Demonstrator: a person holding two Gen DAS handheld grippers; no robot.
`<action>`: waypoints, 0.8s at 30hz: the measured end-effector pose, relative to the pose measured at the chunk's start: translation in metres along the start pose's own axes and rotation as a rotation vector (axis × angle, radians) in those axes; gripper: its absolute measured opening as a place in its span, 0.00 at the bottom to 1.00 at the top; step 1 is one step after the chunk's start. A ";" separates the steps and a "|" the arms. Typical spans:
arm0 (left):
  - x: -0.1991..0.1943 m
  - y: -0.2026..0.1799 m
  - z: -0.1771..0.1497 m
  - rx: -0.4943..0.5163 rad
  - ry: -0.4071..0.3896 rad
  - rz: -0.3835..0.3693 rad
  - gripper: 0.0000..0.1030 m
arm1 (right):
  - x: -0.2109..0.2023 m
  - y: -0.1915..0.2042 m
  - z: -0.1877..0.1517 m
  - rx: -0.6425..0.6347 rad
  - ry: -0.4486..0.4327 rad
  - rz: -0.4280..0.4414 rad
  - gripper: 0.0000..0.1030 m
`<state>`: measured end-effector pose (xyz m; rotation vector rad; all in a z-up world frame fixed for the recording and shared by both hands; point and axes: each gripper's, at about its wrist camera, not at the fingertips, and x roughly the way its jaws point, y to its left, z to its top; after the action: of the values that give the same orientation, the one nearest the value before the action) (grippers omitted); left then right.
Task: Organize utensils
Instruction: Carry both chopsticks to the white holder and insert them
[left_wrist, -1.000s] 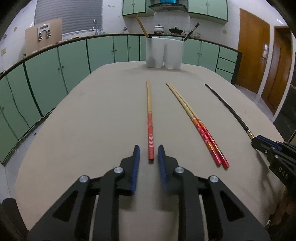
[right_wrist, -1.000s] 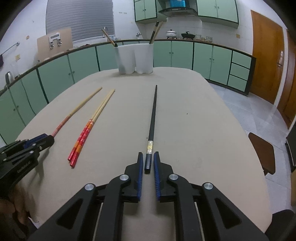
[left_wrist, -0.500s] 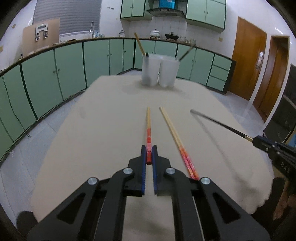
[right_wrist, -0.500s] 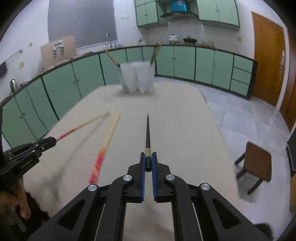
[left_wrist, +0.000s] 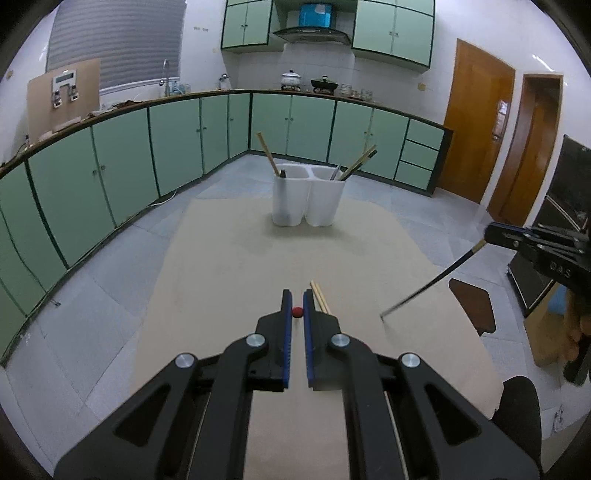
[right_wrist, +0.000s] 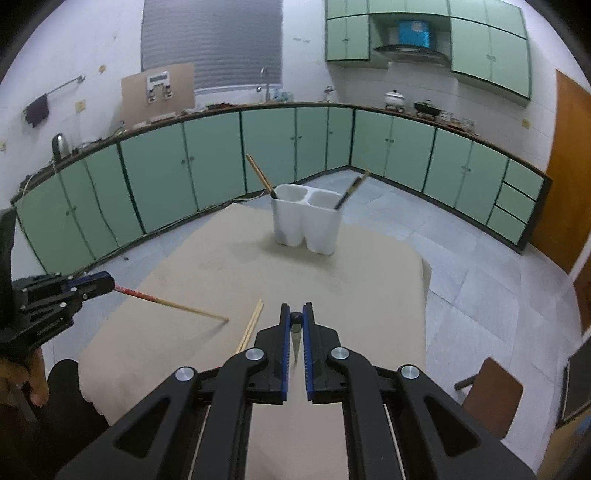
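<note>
My left gripper (left_wrist: 296, 312) is shut on the red-ended wooden chopstick (left_wrist: 296, 312), lifted and pointing down; it shows in the right wrist view (right_wrist: 173, 303) with its tip near the table. My right gripper (right_wrist: 296, 318) is shut on the black chopstick (right_wrist: 296, 341), also raised; it shows in the left wrist view (left_wrist: 432, 282). A pair of wooden chopsticks (right_wrist: 251, 325) lies on the beige table (left_wrist: 240, 266). A white two-compartment holder (left_wrist: 307, 195) stands at the table's far end with a chopstick leaning in each side.
Green cabinets (left_wrist: 110, 166) run round the room behind the table. A brown stool (right_wrist: 491, 391) stands on the tiled floor to the right of the table. A wooden door (left_wrist: 476, 129) is at the far right.
Both grippers have closed on their chopsticks and lifted them high off the table, tilting them tip-down. The pair of wooden chopsticks stays on the table.
</note>
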<state>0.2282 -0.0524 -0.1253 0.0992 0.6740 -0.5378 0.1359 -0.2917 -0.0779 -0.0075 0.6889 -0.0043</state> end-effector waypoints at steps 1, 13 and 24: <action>-0.001 0.001 0.006 0.005 0.002 -0.005 0.05 | 0.001 0.000 0.005 -0.003 0.005 0.002 0.06; 0.019 0.008 0.062 0.037 0.142 -0.083 0.05 | 0.023 0.003 0.059 -0.049 0.096 0.043 0.06; 0.007 0.000 0.154 0.105 0.132 -0.103 0.05 | 0.002 -0.012 0.147 -0.028 0.041 0.037 0.06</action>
<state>0.3205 -0.0949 -0.0093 0.2005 0.7827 -0.6698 0.2310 -0.3029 0.0346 -0.0212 0.7298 0.0405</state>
